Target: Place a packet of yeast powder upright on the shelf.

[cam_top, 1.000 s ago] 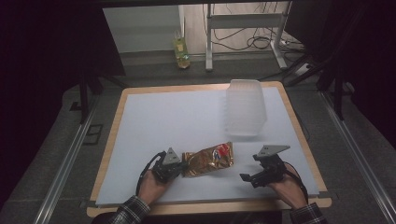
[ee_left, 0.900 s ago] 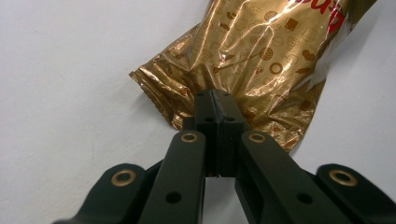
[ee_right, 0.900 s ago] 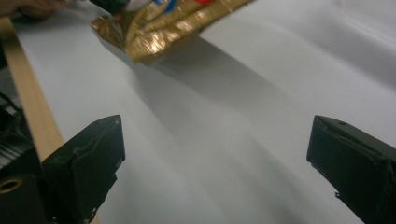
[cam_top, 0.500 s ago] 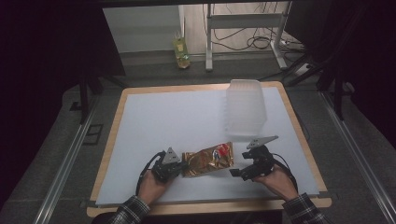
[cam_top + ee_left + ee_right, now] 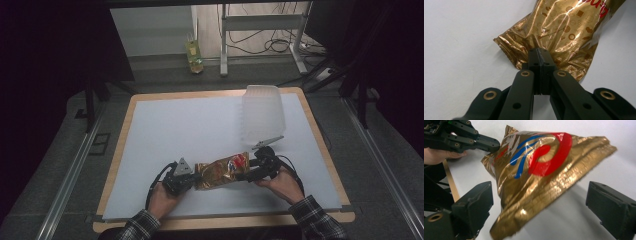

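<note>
A gold foil snack bag (image 5: 221, 170) with a red and blue logo lies near the front of the white table top (image 5: 190, 130). My left gripper (image 5: 194, 181) is shut on the bag's crimped left end; in the left gripper view the jaws (image 5: 539, 53) meet over the gold foil (image 5: 564, 27). My right gripper (image 5: 246, 175) is at the bag's right end. Its jaws have just been closing a little but stand wide apart (image 5: 541, 205). The bag's sealed edge (image 5: 541, 172) sits between them without touching the pads. The left gripper (image 5: 491, 145) shows beyond the bag.
A translucent plastic container (image 5: 263, 112) stands at the back right of the table, just behind the right gripper. A wooden border (image 5: 320, 145) frames the white top. On the floor beyond stand a yellow-green bottle (image 5: 194, 52) and a metal rack's legs with cables.
My right gripper has moved left from the table's right side up to the bag's right end. The left gripper and the bag have stayed in place.
</note>
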{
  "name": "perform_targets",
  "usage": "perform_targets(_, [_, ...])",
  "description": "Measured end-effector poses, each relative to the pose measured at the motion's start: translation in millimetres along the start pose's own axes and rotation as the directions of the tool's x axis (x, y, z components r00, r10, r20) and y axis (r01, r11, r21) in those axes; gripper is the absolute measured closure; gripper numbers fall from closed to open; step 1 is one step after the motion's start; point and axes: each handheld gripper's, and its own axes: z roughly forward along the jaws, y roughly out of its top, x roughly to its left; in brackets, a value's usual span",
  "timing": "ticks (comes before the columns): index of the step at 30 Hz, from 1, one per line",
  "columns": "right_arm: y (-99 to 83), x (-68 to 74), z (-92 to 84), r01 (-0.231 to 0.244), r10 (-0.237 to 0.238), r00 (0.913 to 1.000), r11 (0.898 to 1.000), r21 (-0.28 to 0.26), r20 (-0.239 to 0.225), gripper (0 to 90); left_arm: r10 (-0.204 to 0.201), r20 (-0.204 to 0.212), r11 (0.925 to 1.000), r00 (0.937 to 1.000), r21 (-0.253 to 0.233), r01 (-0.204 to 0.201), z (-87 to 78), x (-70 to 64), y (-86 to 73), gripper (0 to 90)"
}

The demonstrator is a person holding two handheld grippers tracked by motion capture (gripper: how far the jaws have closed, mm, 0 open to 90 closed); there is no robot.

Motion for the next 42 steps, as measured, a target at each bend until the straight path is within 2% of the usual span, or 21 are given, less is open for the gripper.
perform_targets(3, [3.6, -0.7, 4.4, -0.011, 0.011, 0.9999, 1.0, 0.005, -0.012, 15.1, -0.001, 0.001, 1.0, 1.0, 0.0, 0.001, 0.0, 0.2, 0.0, 89.7])
perform_targets(4, [5.9, -0.6, 6.8, -0.019, 0.02, 0.9995, 1.0, 0.006, -0.026, 19.8, -0.001, 0.001, 1.0, 1.0, 0.0, 0.001, 0.0, 0.1, 0.0, 89.7])
perform_targets(7, [8.6, -0.2, 8.8, -0.031, 0.032, 0.9987, 0.999, 0.016, -0.039, 23.5, 0.001, 0.0, 1.0, 1.0, 0.0, -0.001, 0.0, 0.0, 0.0, 89.7])
perform_targets(11, [16.0, 2.4, 11.0, -0.055, 0.055, 0.9949, 0.998, 0.009, -0.084, 34.5, 0.001, -0.001, 1.0, 1.0, 0.0, -0.001, 0.0, -0.1, 0.0, 89.7])
perform_targets(12, [16.0, 2.4, 11.0, -0.055, 0.055, 0.9949, 0.998, 0.009, -0.084, 34.5, 0.001, -0.001, 1.0, 1.0, 0.0, -0.001, 0.0, 0.0, 0.0, 89.7])
perform_targets(15, [21.2, 3.4, 7.9, -0.065, 0.065, 0.9945, 0.998, -0.004, -0.082, 44.8, 0.001, -0.001, 1.0, 1.0, 0.0, -0.001, 0.0, -0.1, 0.0, 89.7])
perform_targets(16, [21.2, 3.4, 7.9, -0.065, 0.065, 0.9945, 0.998, -0.004, -0.082, 44.8, 0.001, -0.001, 1.0, 1.0, 0.0, -0.001, 0.0, -0.2, 0.0, 89.7])
perform_targets(17, [22.6, 2.6, 5.2, -0.079, 0.077, 0.9928, 0.997, -0.014, -0.092, 52.7, -0.001, 0.0, 1.0, 1.0, 0.001, 0.001, -0.1, 0.0, 0.1, 89.7])
perform_targets(18, [22.6, 2.6, 5.2, -0.079, 0.077, 0.9928, 0.997, -0.014, -0.092, 52.7, -0.001, 0.0, 1.0, 1.0, 0.0, 0.001, -0.1, 0.0, 0.0, 89.7])
perform_targets(21, [23.7, 1.4, 2.4, -0.099, 0.097, 0.9885, 0.995, -0.017, -0.117, 62.2, -0.001, 0.0, 1.0, 1.0, 0.0, 0.001, -0.3, 0.0, 0.1, 89.6])
perform_targets(25, [24.3, 1.5, 0.6, -0.124, 0.12, 0.9827, 0.992, -0.019, -0.141, 70.2, -0.002, 0.003, 1.0, 1.0, -0.004, 0.002, -1.1, 0.1, -0.3, 89.5])
perform_targets(28, [25.0, 2.6, -1.0, -0.129, 0.123, 0.9796, 0.991, -0.023, -0.159, 73.8, -0.012, 0.019, 0.9999, 0.9998, -0.011, 0.012, -3.2, 2.6, -1.2, 87.6])
perform_targets(32, [27.6, 6.5, -3.7, -0.105, 0.096, 0.9801, 0.994, -0.04, -0.173, 76.9, -0.014, 0.03, 0.9997, 0.9995, -0.022, 0.014, -8.6, 4.6, -1.0, 83.4])
perform_targets(35, [32.6, 11.9, -9.3, -0.06, 0.051, 0.9853, 0.997, -0.052, -0.163, 77.9, 0.001, 0.026, 0.9995, 0.9997, -0.033, 0.0, -11.9, 2.7, -0.1, 77.4])
perform_targets(37, [34.0, 13.3, -11.0, -0.051, 0.043, 0.9867, 0.997, -0.052, -0.157, 78.0, 0.02, 0.01, 0.9991, 0.9997, -0.038, -0.02, -14.7, 0.7, 0.9, 75.9])
perform_targets(39, [36.4, 15.3, -14.5, -0.022, 0.012, 0.9883, 0.998, -0.06, -0.152, 78.2, 0.029, -0.004, 0.9985, 0.9996, -0.046, -0.029, -16.8, -0.4, 1.3, 71.7])
perform_targets(41, [39.7, 18.2, -19.8, 0.015, -0.025, 0.9901, 0.997, -0.074, -0.138, 78.3, 0.026, -0.006, 0.9982, 0.9997, -0.055, -0.026, -18.9, 0.1, 1.3, 67.3])
perform_targets(42, [39.7, 18.2, -19.8, 0.015, -0.025, 0.9901, 0.997, -0.074, -0.138, 78.3, 0.024, -0.007, 0.9979, 0.9997, -0.059, -0.025, -19.8, 0.7, 1.2, 67.3])
